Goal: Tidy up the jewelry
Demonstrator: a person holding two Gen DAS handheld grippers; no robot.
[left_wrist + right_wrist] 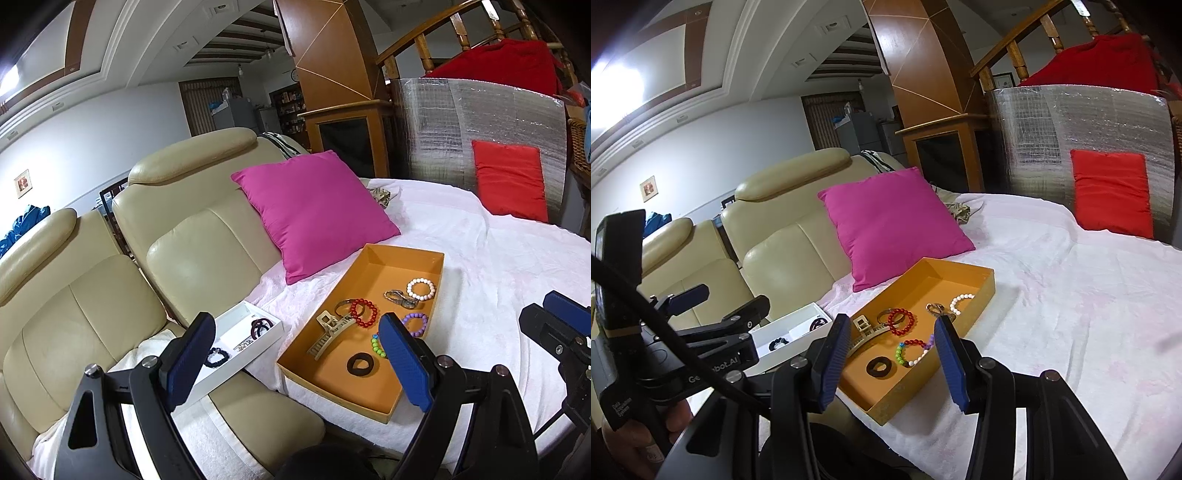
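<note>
An orange tray (pixel 402 264) (pixel 964 275) sits on the white cloth. It holds a beige hair claw (pixel 330 334), a red bead bracelet (pixel 365 313) (pixel 901 321), a white bead bracelet (pixel 421 289), a purple bead bracelet (pixel 416 324), a multicoloured bead bracelet (pixel 913 350), a black hair tie (pixel 359 364) (pixel 880 366) and a metal clasp (pixel 400 298). A white box (pixel 236 325) (pixel 798 325) to its left holds a dark hair clip (pixel 260 325) and a black scrunchie (pixel 217 356). My left gripper (pixel 295 363) is open and empty, above the tray's near left. My right gripper (pixel 892 363) is open and empty, above the tray's near end.
A magenta pillow (pixel 314 214) leans behind the tray. Beige leather seats (pixel 110 295) lie to the left. A red cushion (pixel 511 181) rests against a silver foil panel (pixel 480 118) at the back right. White cloth (pixel 498 266) covers the surface.
</note>
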